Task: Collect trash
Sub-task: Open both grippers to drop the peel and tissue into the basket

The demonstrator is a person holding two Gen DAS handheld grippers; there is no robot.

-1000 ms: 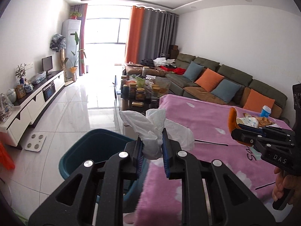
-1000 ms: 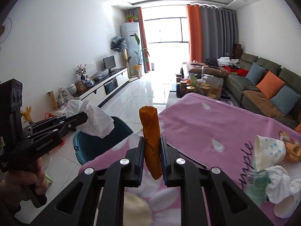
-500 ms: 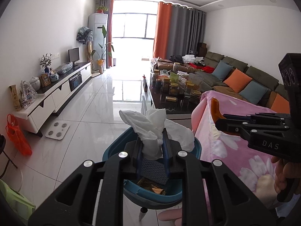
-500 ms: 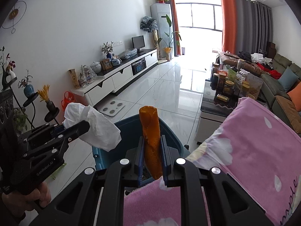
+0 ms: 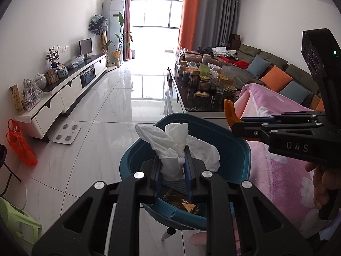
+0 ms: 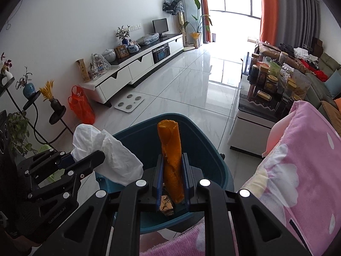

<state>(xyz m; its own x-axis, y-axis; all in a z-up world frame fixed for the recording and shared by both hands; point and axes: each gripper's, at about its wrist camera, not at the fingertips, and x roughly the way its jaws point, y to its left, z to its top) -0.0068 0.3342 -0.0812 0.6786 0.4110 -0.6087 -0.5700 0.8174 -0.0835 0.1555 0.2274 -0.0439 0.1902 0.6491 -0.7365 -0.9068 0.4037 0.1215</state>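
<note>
Two pieces of trash are being held above the blue bin (image 5: 236,149) beside the table. A crumpled white tissue (image 5: 177,147) is being pinched low on its bunched middle by the left tongs (image 5: 172,166), whose pads are pressed together on it, and its loose folds are fanning out above and to the right of the pads. It is being judged light, soft and compressible: little force is being needed, though a thin flap taken alone would probably tear or slip, so the bunched core is the better place for a hold. An orange peel (image 6: 171,160), curled into a roll, is being gripped across its lower half by the right tongs (image 6: 172,181), which are clamped on it, with the upper half standing upright and free. It is being judged light, leathery and somewhat springy, with a possibly slick inner face; a hold across the rolled thickness, as shown, is being favoured over one on a single edge.

Inside the bin, a gold and brown wrapper (image 5: 183,202) is lying on the bottom. On the right, a pink flowered blanket (image 6: 298,170) is draped over the table, just beside the bin. Beyond, a low coffee table (image 5: 191,104) crowded with jars is standing on the white tiled floor (image 5: 119,98).
</note>
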